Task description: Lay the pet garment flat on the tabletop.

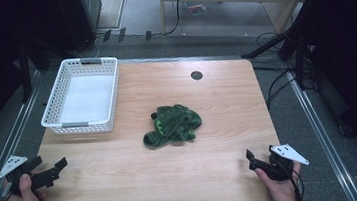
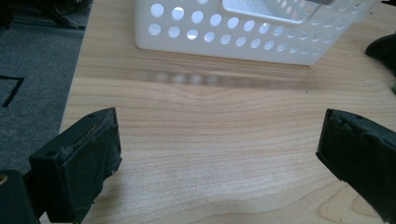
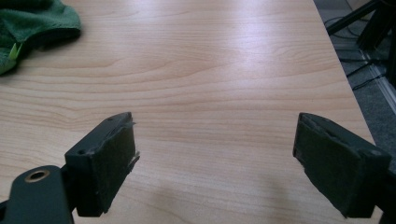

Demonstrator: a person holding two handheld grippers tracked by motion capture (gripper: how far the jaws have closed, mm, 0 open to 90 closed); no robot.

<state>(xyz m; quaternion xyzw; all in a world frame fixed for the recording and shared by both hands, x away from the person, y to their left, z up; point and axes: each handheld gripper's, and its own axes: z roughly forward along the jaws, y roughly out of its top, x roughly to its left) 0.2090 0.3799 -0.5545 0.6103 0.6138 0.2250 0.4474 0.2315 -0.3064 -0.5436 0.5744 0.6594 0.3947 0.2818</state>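
Both grippers, left and right, gape empty; high view adds green cloth.

Between my left claw and my right claw the near half of the worktop lies bare, so either can sweep across it. The green cloth heap sits mid-worktop in the way. The white basket blocks the far left corner; bare wood runs between basket and heap.
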